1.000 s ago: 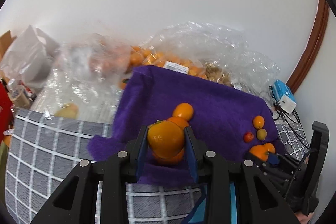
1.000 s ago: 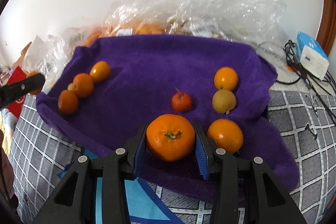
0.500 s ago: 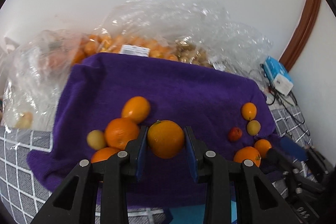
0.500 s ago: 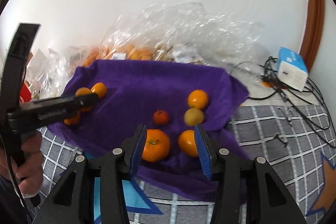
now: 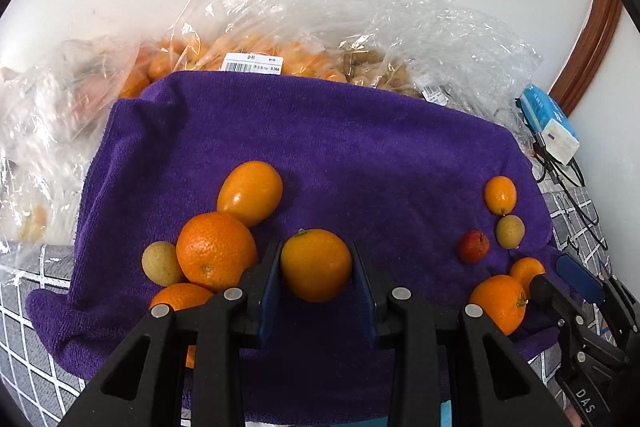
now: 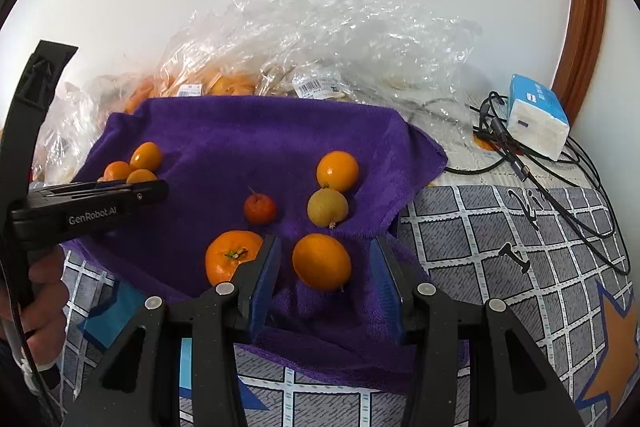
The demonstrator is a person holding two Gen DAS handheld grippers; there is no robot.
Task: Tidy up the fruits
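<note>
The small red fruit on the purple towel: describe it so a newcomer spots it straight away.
Find the purple towel spread before the clear plastic bags. Near its right end sits a cluster of fruit; the small red fruit lies at the cluster's left, beside the dull yellow fruit and behind the stemmed mandarin. It is the only red one, smallest there, with a thin stalk.

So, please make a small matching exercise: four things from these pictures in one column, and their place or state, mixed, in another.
Things:
1. left gripper
2. right gripper
3. red fruit
4. white and blue box

Place or state:
a. beside the cables, off the towel
b. shut on an orange
c. open
d. lying on the towel, between oranges

Pairs: 1-b, 2-c, 3-d, 4-a
</note>
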